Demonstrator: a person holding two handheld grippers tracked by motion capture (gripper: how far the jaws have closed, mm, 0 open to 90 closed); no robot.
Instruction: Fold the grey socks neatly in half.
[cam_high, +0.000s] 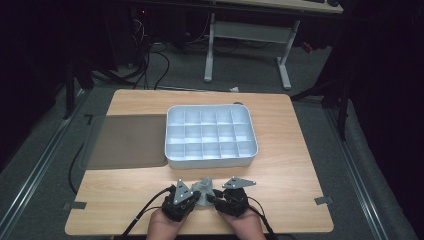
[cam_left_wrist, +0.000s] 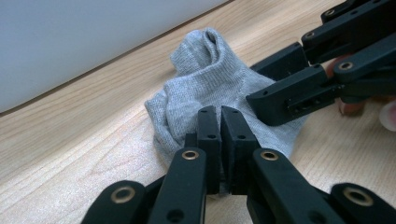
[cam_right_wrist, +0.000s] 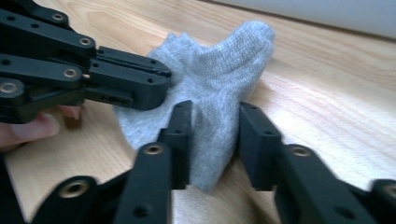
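1. My left gripper is clamped on the near edge of the grey sock; a sliver of fabric shows between its closed jaws.
2. My right gripper stands parted, jaws straddling a fold of the sock without pressing it.
3. The sock lies bunched between both grippers on the table, its long axis running away towards the compartment tray.
4. Both hands are equally near; I judge the right must close next.

high: overhead, forward-down | gripper views: close, both sharing sock
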